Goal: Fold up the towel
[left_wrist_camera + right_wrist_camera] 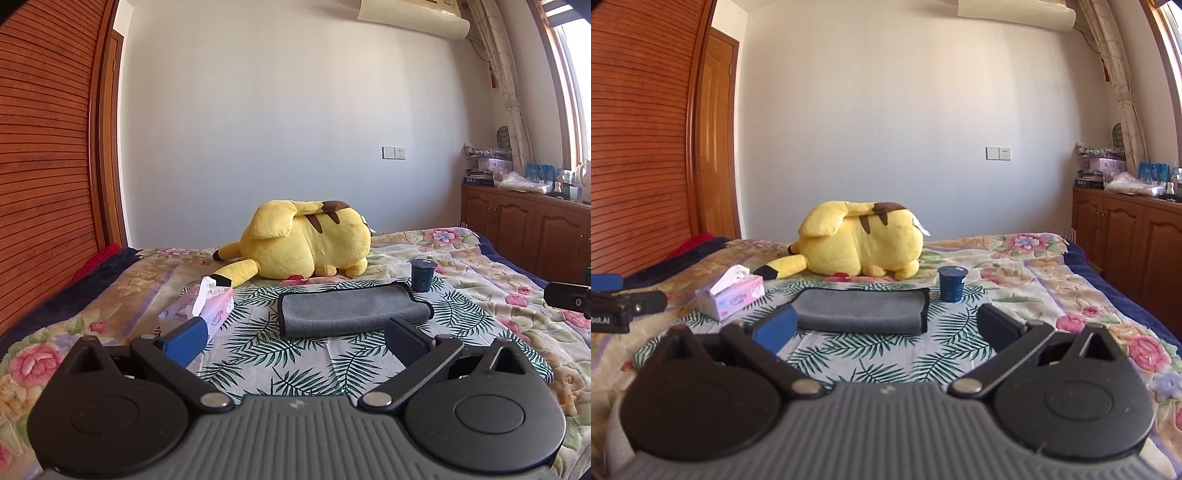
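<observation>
the towel (352, 311) lies on the bed (480, 258), on a leaf-print cloth (295, 365), ahead of both tongs and touched by neither. in the left wrist view it sits beyond the gap between the fingers of the left tongs (295, 341), a little right of centre, with bare leaf cloth between it and the fingertips. in the right wrist view the towel (860, 310) is again ahead of the right tongs (886, 330), shifted left, so that the blue left finger (775, 330) overlaps its near left corner in the picture; whether they touch there cannot be told, though the towel looks farther off. both tongs stand wide apart and hold nothing.

the towel is grey, with a dark bound edge, folded into a flat, thick oblong with its long side across the view. its right end shows stacked layers, the fold rounded.

a blue cup (423, 275) stands upright just beyond the towel's right far corner. a pink tissue box (201, 310) lies to the left of the towel, a tissue sticking up from it. a yellow plush (306, 240) lies behind the towel, near the white wall.
</observation>
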`<state>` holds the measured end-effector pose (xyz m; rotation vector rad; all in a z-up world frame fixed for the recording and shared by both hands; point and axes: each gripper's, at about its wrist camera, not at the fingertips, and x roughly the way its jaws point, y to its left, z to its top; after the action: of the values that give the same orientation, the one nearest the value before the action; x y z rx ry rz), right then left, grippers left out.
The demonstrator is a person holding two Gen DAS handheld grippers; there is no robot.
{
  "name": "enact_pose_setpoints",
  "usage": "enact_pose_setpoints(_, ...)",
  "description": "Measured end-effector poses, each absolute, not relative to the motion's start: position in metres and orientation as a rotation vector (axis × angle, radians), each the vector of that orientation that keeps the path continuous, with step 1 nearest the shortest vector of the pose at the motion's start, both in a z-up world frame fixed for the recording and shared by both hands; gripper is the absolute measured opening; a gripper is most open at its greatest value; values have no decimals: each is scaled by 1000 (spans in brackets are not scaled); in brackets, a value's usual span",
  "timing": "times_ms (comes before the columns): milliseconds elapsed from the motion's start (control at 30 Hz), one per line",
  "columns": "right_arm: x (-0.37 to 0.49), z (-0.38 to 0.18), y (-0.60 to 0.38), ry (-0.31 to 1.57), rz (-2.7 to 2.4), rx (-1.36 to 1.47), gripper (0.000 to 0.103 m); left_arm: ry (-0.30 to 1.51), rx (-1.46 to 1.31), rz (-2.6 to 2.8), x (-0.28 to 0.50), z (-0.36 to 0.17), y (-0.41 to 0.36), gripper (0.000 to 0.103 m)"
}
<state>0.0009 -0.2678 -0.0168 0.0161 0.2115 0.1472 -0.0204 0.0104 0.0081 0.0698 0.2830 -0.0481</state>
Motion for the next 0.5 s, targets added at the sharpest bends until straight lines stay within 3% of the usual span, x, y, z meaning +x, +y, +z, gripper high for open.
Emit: enact_pose_setpoints(500, 1, -19, -268, 215, 132, 14, 103, 291, 90, -49, -20, 5, 10, 84)
